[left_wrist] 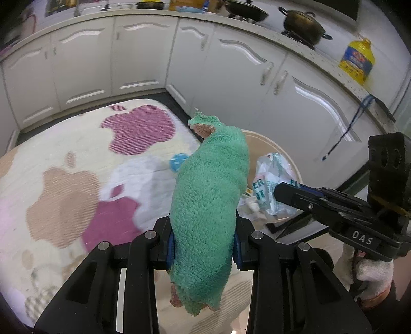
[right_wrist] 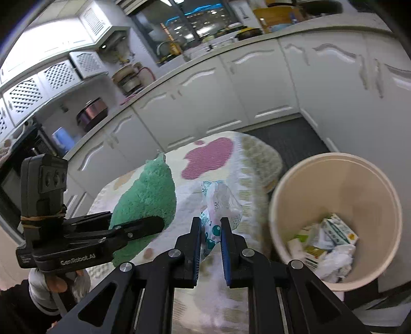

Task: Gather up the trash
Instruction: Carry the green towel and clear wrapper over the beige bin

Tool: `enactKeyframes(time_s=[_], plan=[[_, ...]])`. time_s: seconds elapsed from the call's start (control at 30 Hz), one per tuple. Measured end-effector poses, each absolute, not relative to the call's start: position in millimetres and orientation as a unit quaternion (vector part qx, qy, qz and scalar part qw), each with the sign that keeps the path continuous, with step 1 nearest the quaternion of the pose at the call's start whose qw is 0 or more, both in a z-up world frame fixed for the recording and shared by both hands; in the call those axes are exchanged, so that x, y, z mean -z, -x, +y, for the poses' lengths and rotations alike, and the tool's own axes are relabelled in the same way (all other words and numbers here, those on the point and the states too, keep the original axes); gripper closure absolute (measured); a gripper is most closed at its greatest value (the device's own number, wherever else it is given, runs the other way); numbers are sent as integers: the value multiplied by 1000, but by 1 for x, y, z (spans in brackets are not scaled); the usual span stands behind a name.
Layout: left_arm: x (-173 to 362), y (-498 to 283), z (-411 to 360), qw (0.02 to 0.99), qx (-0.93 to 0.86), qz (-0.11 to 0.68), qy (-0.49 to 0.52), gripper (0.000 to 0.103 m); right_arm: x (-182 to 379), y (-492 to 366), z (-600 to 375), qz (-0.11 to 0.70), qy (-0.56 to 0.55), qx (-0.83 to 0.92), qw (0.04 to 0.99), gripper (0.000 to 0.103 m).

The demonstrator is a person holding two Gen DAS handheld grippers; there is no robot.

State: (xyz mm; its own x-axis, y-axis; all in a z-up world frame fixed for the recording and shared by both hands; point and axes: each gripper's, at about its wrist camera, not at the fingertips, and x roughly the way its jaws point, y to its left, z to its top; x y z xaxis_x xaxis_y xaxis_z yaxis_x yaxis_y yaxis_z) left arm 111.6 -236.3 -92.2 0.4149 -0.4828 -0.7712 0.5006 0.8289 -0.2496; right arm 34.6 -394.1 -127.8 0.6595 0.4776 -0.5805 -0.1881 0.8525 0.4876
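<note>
Kitchen floor space is taken up by a round table point(left_wrist: 64, 159) under a cream cloth with purple and tan apple shapes, white cabinets point(left_wrist: 143, 56) curving behind it. Just past the table's edge stands a beige bin point(right_wrist: 336, 179), open at the top, with small cartons, crumpled paper and plastic already lying in its bottom.

The left gripper point(left_wrist: 204, 241) is clamped on a fluffy green rag point(left_wrist: 210, 195); its blue pads press into the rag's lower part from both sides, the fingers only a little apart, and the rag stands up between them with a frayed end hanging below. From the right-hand camera the same rag bulges over the table, the left gripper reaching in from the side with a gloved hand point(right_wrist: 55, 282) under it.

The right gripper point(right_wrist: 210, 246) has its fingers nearly closed on a crinkled plastic wrapper point(right_wrist: 218, 205), white and clear with teal print, which sticks up out of the narrow gap. That wrapper is over the table's edge, near the bin but not inside it. In the left camera the wrapper shows against the bin's mouth, pinched at the tip of the right gripper.

On the counter point(left_wrist: 308, 54) sit a dark pot point(left_wrist: 304, 24) and a yellow oil bottle point(left_wrist: 357, 60). A small blue dotted thing point(left_wrist: 178, 161) lies on the cloth beside the rag; I cannot tell what it is.
</note>
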Motion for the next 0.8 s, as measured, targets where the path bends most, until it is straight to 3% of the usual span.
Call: enactKeyframes(time_s=[0.8], plan=[[143, -174, -358, 785, 352, 509, 25, 72, 175, -54, -502, 398, -237, -32, 885, 89]])
